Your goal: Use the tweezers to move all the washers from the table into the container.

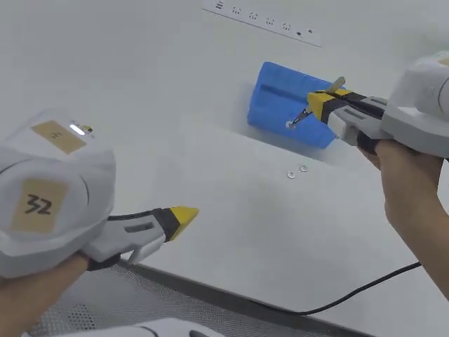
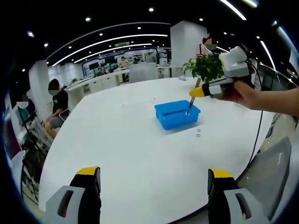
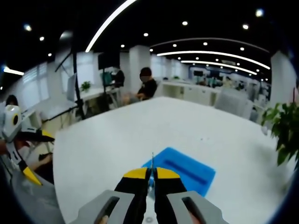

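Plastic, smooth and pale grey, forms the bulky rounded body of the left gripper point(image 1: 182, 216), nearest of all and well short of the container. It carries two tan paper labels, one marked 32. Its jaws, dark with wedge-shaped yellow tips, stand spread wide apart with nothing between them, as the left gripper view point(image 2: 154, 186) shows. Below it lies a strip of grey mesh point(image 1: 105, 298) beside the straight edge of the worktop point(image 1: 210, 161), which is white, matte and broad. A thin black cable point(image 1: 365, 288) curves across the worktop on the near side of the container.

Two washers point(image 1: 297, 172), tiny flat metal rings, lie side by side on the worktop just in front of the container and apart from it; they also show in the left gripper view point(image 2: 198, 133).

The container point(image 1: 280, 88) is a shallow rectangular tray of bright blue plastic with rounded corners and a raised rim point(image 2: 173, 122) point(image 3: 191, 172). Above it, a hand holds the right gripper point(image 1: 319, 105) point(image 2: 196, 92), its yellow-tipped jaws pressed together on slim metal tweezers point(image 1: 300, 118). In the right gripper view point(image 3: 152, 176) the tweezers point(image 3: 153, 161) rise as a fine point between the two jaws. Their tips hang over the container's interior, and a tiny pale ring point(image 1: 290, 125) sits at them, too small to tell clearly.

Beyond the container, a long white power strip point(image 1: 263, 20) lies on the worktop, and a leafy green plant point(image 2: 205, 67) stands farther off.
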The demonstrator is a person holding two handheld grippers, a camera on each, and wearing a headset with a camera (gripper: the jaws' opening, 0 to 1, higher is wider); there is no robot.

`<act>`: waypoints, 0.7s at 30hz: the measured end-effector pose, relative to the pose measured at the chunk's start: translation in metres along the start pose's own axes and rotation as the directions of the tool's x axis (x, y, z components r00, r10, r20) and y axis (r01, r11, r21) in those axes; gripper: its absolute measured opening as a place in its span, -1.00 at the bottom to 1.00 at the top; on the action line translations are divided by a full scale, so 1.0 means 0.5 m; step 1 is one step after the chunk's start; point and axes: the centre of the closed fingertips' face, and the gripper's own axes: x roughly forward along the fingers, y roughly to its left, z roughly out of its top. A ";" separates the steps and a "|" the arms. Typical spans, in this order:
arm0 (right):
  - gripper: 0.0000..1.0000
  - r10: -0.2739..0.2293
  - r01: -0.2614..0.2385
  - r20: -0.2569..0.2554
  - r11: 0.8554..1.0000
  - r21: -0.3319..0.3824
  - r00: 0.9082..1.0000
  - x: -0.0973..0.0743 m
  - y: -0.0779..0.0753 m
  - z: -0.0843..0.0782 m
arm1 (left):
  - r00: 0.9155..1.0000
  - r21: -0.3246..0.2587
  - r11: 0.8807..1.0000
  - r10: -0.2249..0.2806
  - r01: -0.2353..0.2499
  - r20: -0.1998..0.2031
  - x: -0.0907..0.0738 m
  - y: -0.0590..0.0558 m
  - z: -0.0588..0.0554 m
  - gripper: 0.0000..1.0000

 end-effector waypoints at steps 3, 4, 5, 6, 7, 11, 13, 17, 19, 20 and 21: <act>-1.00 -0.007 0.007 0.003 1.000 -0.005 1.000 0.005 -0.006 0.004 | 1.000 0.000 1.000 -0.002 0.002 -0.001 0.002 0.000 0.000 0.95; -1.00 -0.009 0.009 0.005 1.000 -0.006 1.000 0.008 -0.010 0.006 | 1.000 -0.001 1.000 -0.002 0.002 -0.002 0.002 -0.001 -0.001 0.95; -1.00 -0.014 0.014 0.005 1.000 -0.008 1.000 0.012 -0.015 0.008 | 1.000 0.000 1.000 -0.002 0.002 -0.003 0.002 -0.001 -0.001 0.95; -1.00 -0.017 0.017 0.005 1.000 -0.009 1.000 0.015 -0.019 0.009 | 1.000 0.002 1.000 -0.002 0.002 -0.004 0.002 -0.001 -0.002 0.94; -1.00 -0.024 0.024 0.006 1.000 -0.010 1.000 0.020 -0.027 0.011 | 1.000 0.001 1.000 -0.003 0.003 -0.004 0.002 -0.001 -0.002 0.94; -1.00 -0.038 0.038 0.007 0.999 -0.005 0.999 0.035 -0.044 0.013 | 1.000 0.000 1.000 -0.002 0.002 -0.007 0.003 0.001 -0.003 0.94; -1.00 -0.044 0.044 0.003 0.999 -0.005 0.999 0.045 -0.051 0.012 | 1.000 0.000 1.000 -0.001 0.001 -0.007 0.003 0.001 -0.003 0.94; -0.99 -0.052 0.051 -0.022 0.998 -0.023 0.998 0.065 -0.060 -0.001 | 1.000 0.001 1.000 -0.002 0.002 -0.012 0.004 0.001 -0.006 0.94; -0.99 -0.057 0.056 -0.032 0.998 -0.037 0.998 0.073 -0.064 -0.006 | 1.000 0.003 1.000 -0.003 0.003 -0.014 0.004 0.000 -0.007 0.94; -0.99 -0.061 0.059 -0.040 0.997 -0.041 0.997 0.079 -0.067 -0.010 | 1.000 0.001 1.000 -0.003 0.004 -0.014 0.004 -0.001 -0.008 0.94; -0.99 -0.062 0.060 -0.045 0.997 -0.038 0.997 0.084 -0.073 -0.013 | 1.000 -0.001 1.000 -0.004 0.004 -0.014 0.004 -0.001 -0.008 0.94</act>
